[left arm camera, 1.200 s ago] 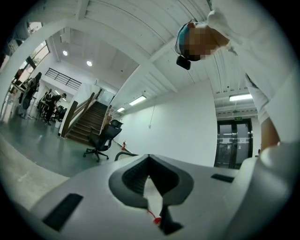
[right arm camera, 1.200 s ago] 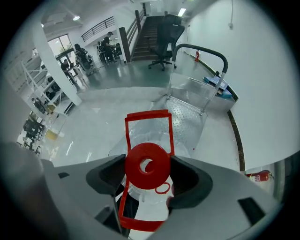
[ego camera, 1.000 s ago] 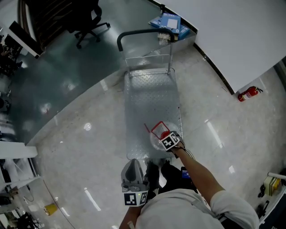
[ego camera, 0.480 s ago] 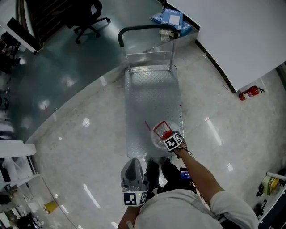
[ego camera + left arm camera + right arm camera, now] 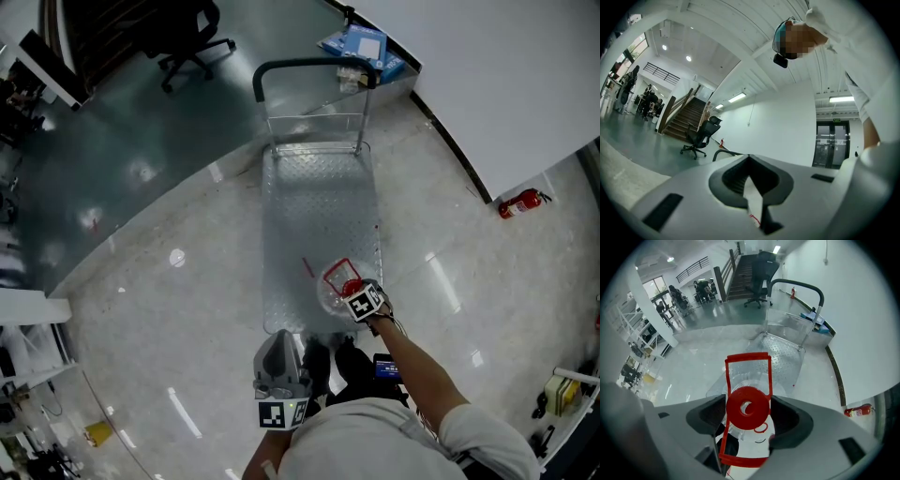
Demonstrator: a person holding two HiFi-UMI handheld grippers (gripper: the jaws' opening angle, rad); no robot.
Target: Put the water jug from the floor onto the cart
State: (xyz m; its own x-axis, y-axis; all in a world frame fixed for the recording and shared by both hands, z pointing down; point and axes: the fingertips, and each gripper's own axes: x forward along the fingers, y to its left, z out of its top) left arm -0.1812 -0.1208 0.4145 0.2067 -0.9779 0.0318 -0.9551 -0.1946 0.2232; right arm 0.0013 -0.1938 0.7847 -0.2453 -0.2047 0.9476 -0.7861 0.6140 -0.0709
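Your right gripper's dark fingers (image 5: pixel 787 420) press on both sides of the round red cap (image 5: pixel 748 408) of the clear plastic water jug (image 5: pixel 337 284) with a red carrying frame. The right gripper (image 5: pixel 366 302) holds the jug by its neck. The jug stands over the near right end of the silver diamond-plate cart (image 5: pixel 319 206). You cannot tell whether its base rests on the deck. Your left gripper (image 5: pixel 751 185) has its jaws drawn together on nothing. It points up, close to your body and short of the cart's near edge.
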